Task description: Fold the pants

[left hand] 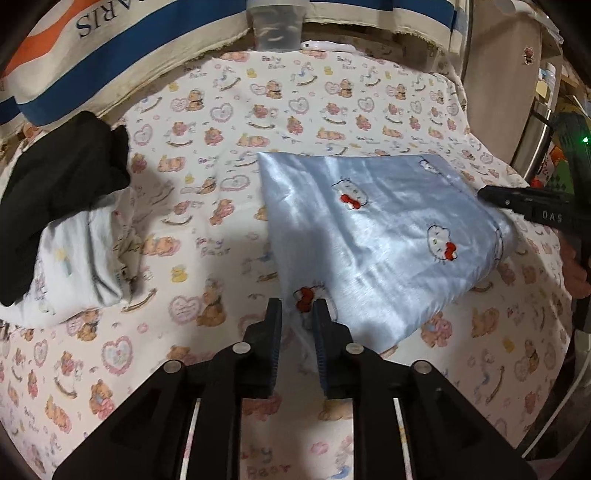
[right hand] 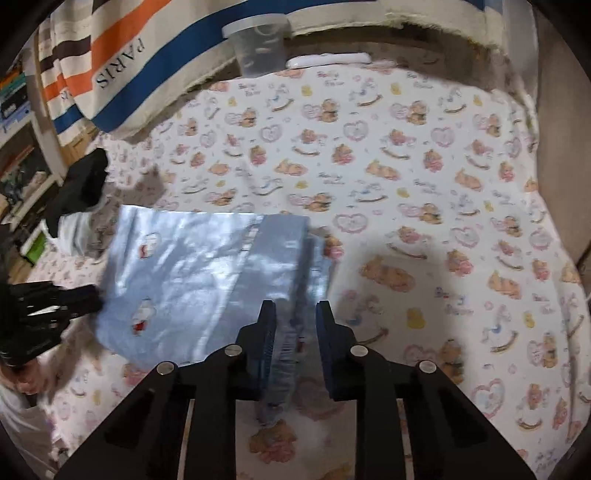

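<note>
Light blue satin pants (left hand: 380,236) with cat prints lie folded flat on a bear-print sheet (left hand: 221,122). In the left wrist view my left gripper (left hand: 297,306) straddles the near corner of the pants; its jaws stand a little apart with cloth between them, not clearly pinched. In the right wrist view my right gripper (right hand: 295,308) is over the gathered waistband end of the pants (right hand: 192,266). The waistband lies against its left pad, with a gap to the right pad. Each gripper shows in the other's view: the right gripper (left hand: 491,195) and the left gripper (right hand: 92,295).
A stack of folded clothes, black cloth (left hand: 55,192) on a white garment (left hand: 81,258), sits at the sheet's left. At the back stand a clear plastic container (left hand: 277,26) and a striped towel (left hand: 110,48). A person's hand (left hand: 576,269) holds the right gripper.
</note>
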